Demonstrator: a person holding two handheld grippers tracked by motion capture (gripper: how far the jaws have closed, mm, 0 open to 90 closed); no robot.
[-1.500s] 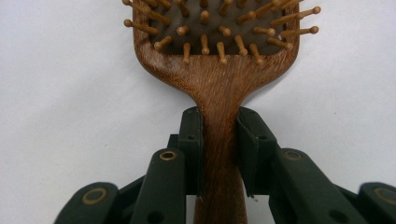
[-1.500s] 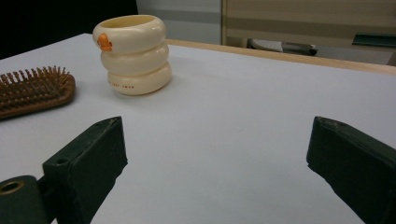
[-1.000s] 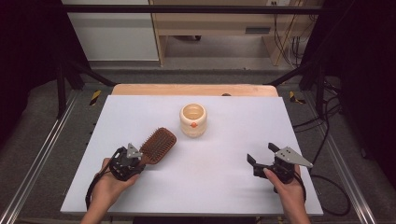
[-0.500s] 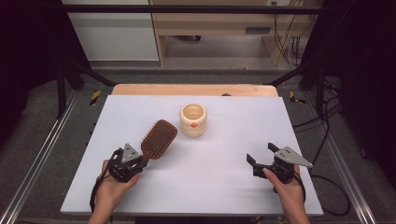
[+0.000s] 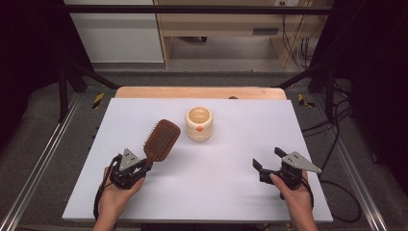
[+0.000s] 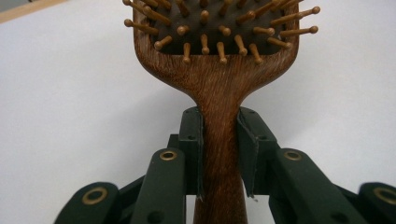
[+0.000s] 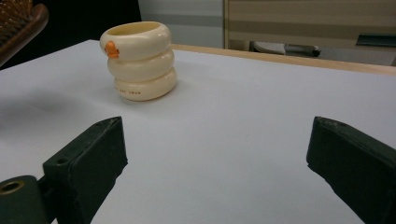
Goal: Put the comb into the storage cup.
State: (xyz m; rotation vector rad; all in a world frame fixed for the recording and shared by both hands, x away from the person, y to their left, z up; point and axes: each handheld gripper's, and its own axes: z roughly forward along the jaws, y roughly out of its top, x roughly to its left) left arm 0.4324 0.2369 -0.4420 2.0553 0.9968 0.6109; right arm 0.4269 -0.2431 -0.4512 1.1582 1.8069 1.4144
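A brown wooden hairbrush [image 5: 161, 139] [image 6: 219, 84] with peg bristles is held by its handle, lifted above the white table [image 5: 211, 192]. My left gripper [image 5: 143, 166] [image 6: 220, 140] is shut on that handle, its pads pressing both sides. The brush head points toward a cream ribbed cup [image 5: 199, 123] [image 7: 139, 60] with an orange spot, which stands upright at the table's middle back. At the front right, my right gripper [image 5: 266, 160] [image 7: 215, 158] rests open with nothing between its fingers, facing the cup.
A wooden strip [image 5: 199, 92] borders the table's far edge. Metal rails [image 5: 33, 173] run along both sides, and cables [image 5: 332, 125] lie on the floor at the right. A cabinet [image 5: 115, 29] and a wooden bench stand behind the table.
My left gripper has drifted slightly left and toward the front with the brush, whose head now stands more upright. The right gripper has stayed put.
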